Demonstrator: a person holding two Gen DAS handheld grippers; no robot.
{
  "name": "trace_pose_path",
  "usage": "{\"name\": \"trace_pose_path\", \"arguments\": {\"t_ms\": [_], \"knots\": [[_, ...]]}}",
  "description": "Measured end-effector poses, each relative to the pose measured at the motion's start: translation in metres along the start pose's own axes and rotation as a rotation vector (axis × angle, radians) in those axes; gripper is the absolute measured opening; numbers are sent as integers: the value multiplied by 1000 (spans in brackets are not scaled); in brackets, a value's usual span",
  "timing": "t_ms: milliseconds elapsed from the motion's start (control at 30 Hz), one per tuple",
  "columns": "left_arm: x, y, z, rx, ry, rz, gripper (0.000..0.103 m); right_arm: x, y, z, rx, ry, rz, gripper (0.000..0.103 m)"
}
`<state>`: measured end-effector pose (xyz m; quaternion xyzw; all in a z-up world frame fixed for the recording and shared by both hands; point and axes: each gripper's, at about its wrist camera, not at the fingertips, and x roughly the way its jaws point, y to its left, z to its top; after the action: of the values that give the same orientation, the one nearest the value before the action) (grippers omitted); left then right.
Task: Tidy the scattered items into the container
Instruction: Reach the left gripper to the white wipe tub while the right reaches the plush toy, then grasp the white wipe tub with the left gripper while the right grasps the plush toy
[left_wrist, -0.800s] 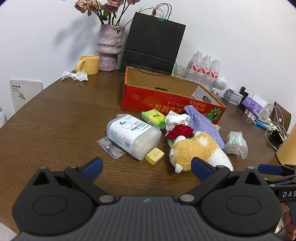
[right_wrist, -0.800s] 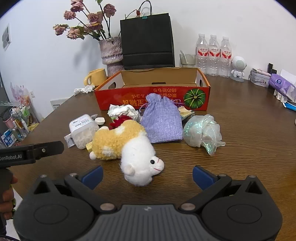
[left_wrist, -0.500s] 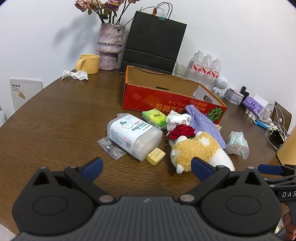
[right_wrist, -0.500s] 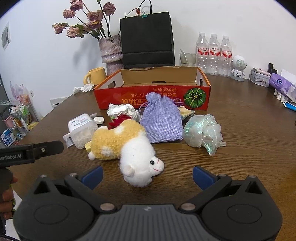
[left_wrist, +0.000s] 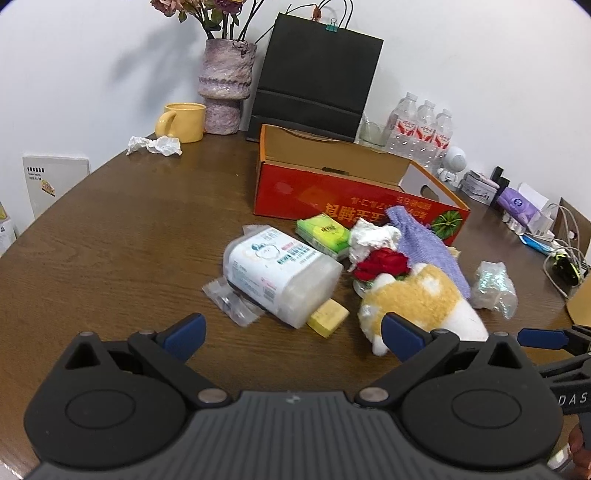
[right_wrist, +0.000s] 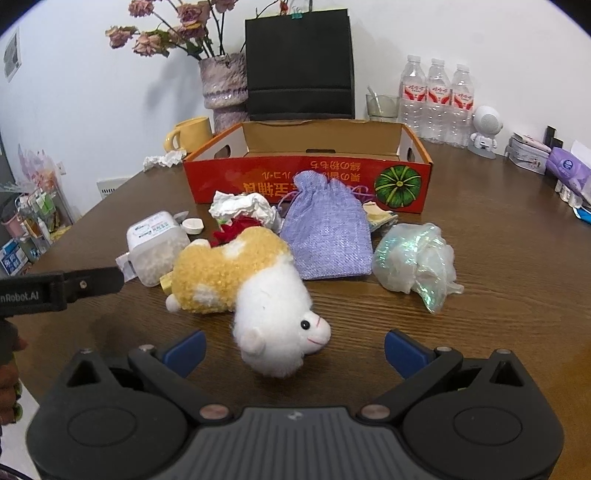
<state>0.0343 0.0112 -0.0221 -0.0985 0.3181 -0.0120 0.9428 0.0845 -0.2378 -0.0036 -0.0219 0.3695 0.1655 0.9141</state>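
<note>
A red cardboard box (left_wrist: 332, 192) (right_wrist: 306, 177) stands open on the brown table. In front of it lie a yellow-and-white plush sheep (right_wrist: 251, 288) (left_wrist: 417, 299), a purple cloth pouch (right_wrist: 325, 232), a crumpled white paper (right_wrist: 240, 206), a red flower (left_wrist: 380, 262), a clear plastic tub with a white label (left_wrist: 280, 269), a green tissue pack (left_wrist: 323, 232), a small yellow block (left_wrist: 328, 317) and a shiny crumpled wrapper (right_wrist: 413, 258). My left gripper (left_wrist: 291, 332) is open, just short of the tub. My right gripper (right_wrist: 293, 345) is open, with the sheep's head between its fingers.
At the back stand a black paper bag (right_wrist: 299, 66), a vase with dried flowers (left_wrist: 225, 92), a yellow mug (left_wrist: 183, 122), water bottles (right_wrist: 436, 99) and a small white robot figure (right_wrist: 485, 129). A crumpled tissue (left_wrist: 155, 144) lies by the mug. Cables and packets lie at the right edge (left_wrist: 554, 251).
Both grippers have moved slightly forward towards the pile. The items have not moved and both grippers stay open.
</note>
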Motion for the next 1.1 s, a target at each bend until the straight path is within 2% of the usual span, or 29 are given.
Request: {"name": "trace_pose_path", "arguments": {"t_ms": [267,367,667,733,800,867,900,933,1100], "knots": [[28,4,13,71,26,20,103,32,12,11,-58,19,-2,103],[39,4,18,113,29,15,103,42,15,14,-67,31,-10,100],[73,6,30,240,41,3,103,56,13,17,-62,48,9,85],[80,8,32,250,51,-22,103,58,12,17,-61,56,26,75],[85,8,33,257,58,-40,103,59,12,16,-59,64,44,69],[89,8,33,278,56,-54,103,58,13,15,-73,57,46,57],[90,7,32,286,52,-52,101,57,13,15,-73,53,53,55],[90,6,32,294,45,-58,93,56,13,16,-68,52,61,52],[83,3,27,317,5,-51,88,51,12,14,-63,32,89,47]]}}
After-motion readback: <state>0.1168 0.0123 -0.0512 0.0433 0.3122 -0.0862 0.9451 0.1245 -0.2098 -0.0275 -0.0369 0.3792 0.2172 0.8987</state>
